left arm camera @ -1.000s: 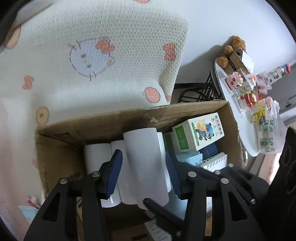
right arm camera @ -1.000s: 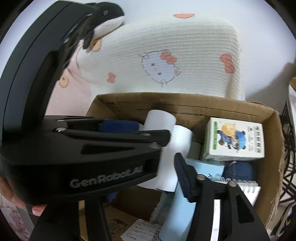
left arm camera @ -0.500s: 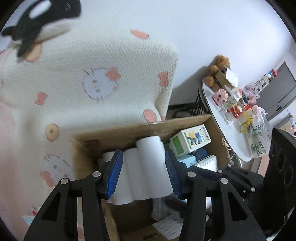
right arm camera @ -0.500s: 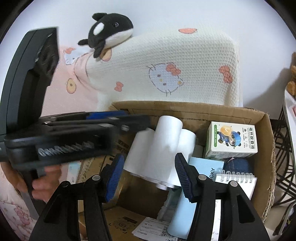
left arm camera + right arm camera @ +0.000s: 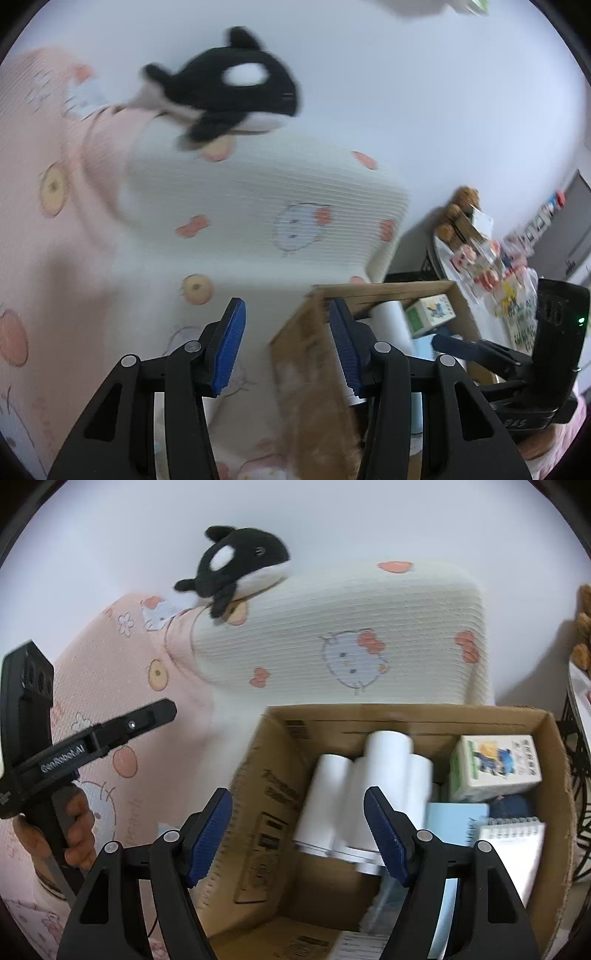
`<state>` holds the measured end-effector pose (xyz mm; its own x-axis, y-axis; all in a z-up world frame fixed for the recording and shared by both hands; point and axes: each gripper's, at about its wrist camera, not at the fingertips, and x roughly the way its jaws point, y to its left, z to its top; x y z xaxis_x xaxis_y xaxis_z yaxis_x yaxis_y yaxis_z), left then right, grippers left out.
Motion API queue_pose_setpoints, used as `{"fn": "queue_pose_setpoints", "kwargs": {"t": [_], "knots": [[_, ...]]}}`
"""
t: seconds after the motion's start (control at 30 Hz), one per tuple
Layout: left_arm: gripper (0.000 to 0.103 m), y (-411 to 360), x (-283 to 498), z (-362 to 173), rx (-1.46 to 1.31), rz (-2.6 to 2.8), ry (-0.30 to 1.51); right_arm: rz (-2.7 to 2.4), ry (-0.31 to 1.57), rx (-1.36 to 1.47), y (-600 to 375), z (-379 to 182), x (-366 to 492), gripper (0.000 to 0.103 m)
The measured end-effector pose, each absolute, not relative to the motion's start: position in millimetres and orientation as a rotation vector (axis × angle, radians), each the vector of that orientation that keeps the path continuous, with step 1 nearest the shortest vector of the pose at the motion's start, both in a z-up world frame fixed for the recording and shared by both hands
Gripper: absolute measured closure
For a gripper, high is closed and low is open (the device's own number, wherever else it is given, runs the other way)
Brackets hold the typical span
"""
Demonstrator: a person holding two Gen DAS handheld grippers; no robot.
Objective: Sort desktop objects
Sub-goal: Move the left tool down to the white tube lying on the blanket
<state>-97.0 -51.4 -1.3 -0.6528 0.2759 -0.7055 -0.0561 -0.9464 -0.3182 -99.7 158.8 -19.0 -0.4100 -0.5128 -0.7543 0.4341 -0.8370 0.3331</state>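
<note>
Two grippers are empty now, and that is the change: a second ago the left gripper had a white roll between its blue pads over the cardboard box; half a second ago it had let go, and it has since swung up and away to the box's nine o'clock side, jaws spread wide with only the box's left wall and the bedding behind them. The white rolls lie bunched together inside the box, toward its ten o'clock corner. At two o'clock in the box sits a green-and-white carton, with a spiral notebook at four o'clock. The right gripper hangs over the box's left half, jaws also wide apart and holding nothing.

By my reading, the roll is delivered and that step is finished. The orca plush on the pillow, at twelve o'clock from the left gripper, looks a likely next candidate, though that is only a guess.
</note>
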Motion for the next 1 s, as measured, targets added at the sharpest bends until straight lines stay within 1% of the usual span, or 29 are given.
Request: {"fn": "queue_pose_setpoints", "kwargs": {"t": [0.2,0.33,0.47,0.63,0.87,1.0], "knots": [[0.051,-94.1,-84.2,-10.4,-1.233,2.760,-0.431,-2.223,-0.112,1.228,125.6,-8.8,-103.4,0.031],[0.041,-120.9,-70.1,-12.8,-1.224,2.786,-0.453,-2.199,-0.083,1.218,102.3,0.0,-101.2,0.031],[0.038,-137.6,-58.2,-16.5,-1.209,2.746,-0.514,-2.172,-0.055,1.203,76.3,9.1,-95.4,0.031],[0.037,-158.5,-45.0,-22.2,-1.196,2.754,-0.578,-2.136,-0.019,1.174,46.8,14.3,-85.6,0.031],[0.037,-190.4,-29.9,-34.9,-1.241,2.863,-0.551,-2.015,0.090,1.239,2.7,-9.6,-75.7,0.031],[0.037,-208.7,-23.4,-46.3,-1.281,2.874,-0.597,-2.021,0.144,1.236,-11.8,-15.1,-71.8,0.031]]}}
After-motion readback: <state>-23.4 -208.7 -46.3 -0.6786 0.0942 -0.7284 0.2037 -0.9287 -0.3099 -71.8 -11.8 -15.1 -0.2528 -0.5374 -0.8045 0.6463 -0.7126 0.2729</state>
